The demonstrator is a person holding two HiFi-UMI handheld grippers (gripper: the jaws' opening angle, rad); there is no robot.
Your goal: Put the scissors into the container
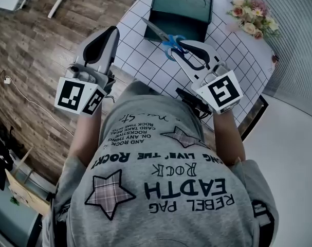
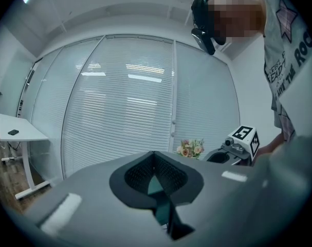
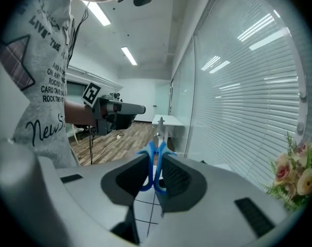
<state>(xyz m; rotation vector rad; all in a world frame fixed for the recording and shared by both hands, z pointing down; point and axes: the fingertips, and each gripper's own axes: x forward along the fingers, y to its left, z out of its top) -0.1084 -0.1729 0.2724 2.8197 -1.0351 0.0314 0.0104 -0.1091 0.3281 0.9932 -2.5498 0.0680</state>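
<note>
over table [image 1: 139, 55], scissors [image 1: 160, 34] blades toward container [image 1: 180, 15]

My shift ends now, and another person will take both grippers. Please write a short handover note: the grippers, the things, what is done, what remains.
Left gripper: shut, nothing in it, held near the left edge of the checkered table.
Right gripper: shut on the blue handles of the scissors, blades pointing toward the container.
Container: dark green, open at the top, standing on the table; the scissors are not in it.
Done: scissors picked up.
Left: bring them over the container and release them inside.
</note>
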